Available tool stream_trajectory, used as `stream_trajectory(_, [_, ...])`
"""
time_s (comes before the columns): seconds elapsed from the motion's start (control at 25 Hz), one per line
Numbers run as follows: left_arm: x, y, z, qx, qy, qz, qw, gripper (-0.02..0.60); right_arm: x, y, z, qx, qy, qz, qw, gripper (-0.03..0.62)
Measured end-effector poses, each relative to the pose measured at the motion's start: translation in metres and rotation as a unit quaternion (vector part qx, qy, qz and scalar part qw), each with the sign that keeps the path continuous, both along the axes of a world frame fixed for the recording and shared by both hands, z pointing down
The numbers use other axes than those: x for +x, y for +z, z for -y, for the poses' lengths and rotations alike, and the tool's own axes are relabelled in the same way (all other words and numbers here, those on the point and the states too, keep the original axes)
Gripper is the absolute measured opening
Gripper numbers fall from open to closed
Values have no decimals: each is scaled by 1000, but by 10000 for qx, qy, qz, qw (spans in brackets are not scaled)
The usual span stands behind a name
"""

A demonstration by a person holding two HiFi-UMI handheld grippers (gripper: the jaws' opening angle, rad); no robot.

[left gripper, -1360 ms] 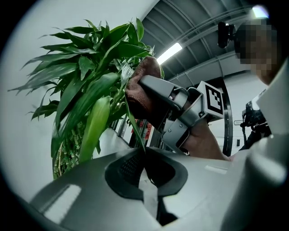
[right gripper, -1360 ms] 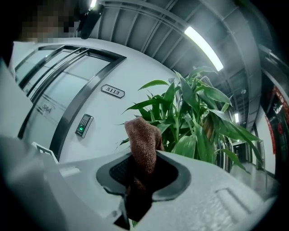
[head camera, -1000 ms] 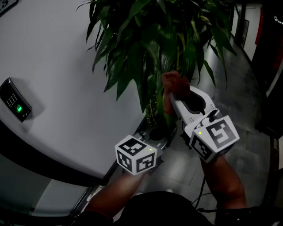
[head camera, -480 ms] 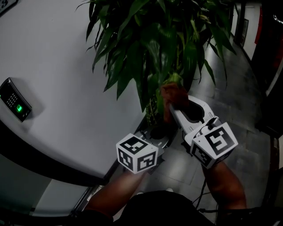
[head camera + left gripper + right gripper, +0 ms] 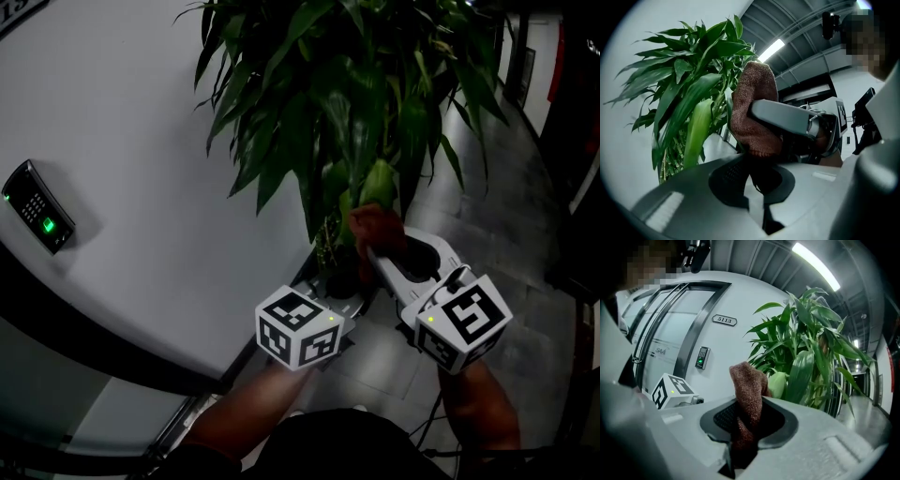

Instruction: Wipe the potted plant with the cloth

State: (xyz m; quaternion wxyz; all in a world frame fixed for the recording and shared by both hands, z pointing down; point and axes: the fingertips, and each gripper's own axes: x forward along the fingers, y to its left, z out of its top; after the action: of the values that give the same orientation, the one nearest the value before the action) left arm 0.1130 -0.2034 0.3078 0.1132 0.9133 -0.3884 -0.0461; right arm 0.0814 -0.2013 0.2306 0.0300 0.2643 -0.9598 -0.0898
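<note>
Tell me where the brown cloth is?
In the head view the cloth is right of the middle, pinched in the right gripper, just below a pale green leaf of the potted plant.

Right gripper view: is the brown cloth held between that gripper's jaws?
Yes, the brown cloth is pinched in the right gripper, its top poking out past the jaws.

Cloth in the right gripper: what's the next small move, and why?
Probably ease the cloth onto the pale green leaf beside it and stroke along it. The right gripper is shut on the cloth, which sits right next to that leaf of the potted plant, so a short stroke should wipe it.
</note>
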Motion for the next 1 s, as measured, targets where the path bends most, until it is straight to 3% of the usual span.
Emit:
stream_trajectory(0.32, [-2, 2, 2, -100, -15, -118, 9999, 17, 7, 10, -9, -124, -92, 1, 9999, 77])
stream_trajectory(0.56, [-3, 10, -1, -52, 2, 1, 10000, 46, 16, 13, -27, -118, -614, 45, 9980, 77])
stream_trajectory(0.8, [-35, 22, -5, -69, -622, 159, 9979, 57, 29, 31, -33, -437, -842, 226, 9952, 77])
stream_trajectory(1.0, [-70, 25, -11, -129, -1283, 220, 9914, 55, 26, 43, -51, -596, -1389, 348, 9879, 77])
